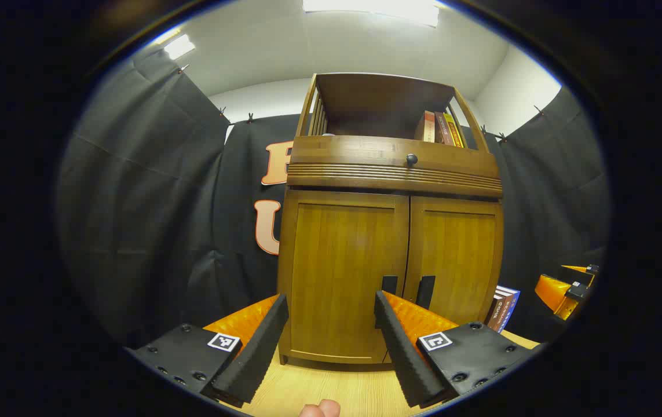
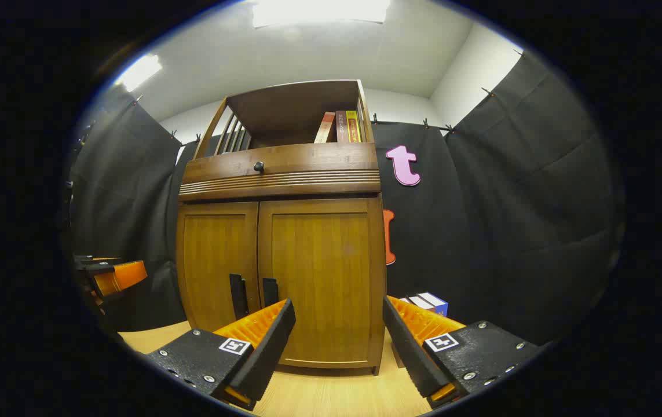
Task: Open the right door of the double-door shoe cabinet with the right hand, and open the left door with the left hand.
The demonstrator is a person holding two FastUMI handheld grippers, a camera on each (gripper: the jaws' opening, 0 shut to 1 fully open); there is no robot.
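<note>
- The double-door shoe cabinet stands on the table, toward its back edge, with the black cloth wall just behind it.
- Both doors are shut: the left door and the right door meet at the middle seam, each flush with the frame.
- Two dark vertical handles sit low by that seam, the left handle and the right handle, close beside each other.
- Above the doors runs a drawer with a round dark knob; over it, an open shelf holds a few upright books at its right end.
- The left gripper faces the left door, its jaws spread wide and empty, apart from the cabinet.
- The right gripper faces the right door, likewise wide open, holding nothing.
- A small stack of books lies on the table just right of the cabinet.
</note>
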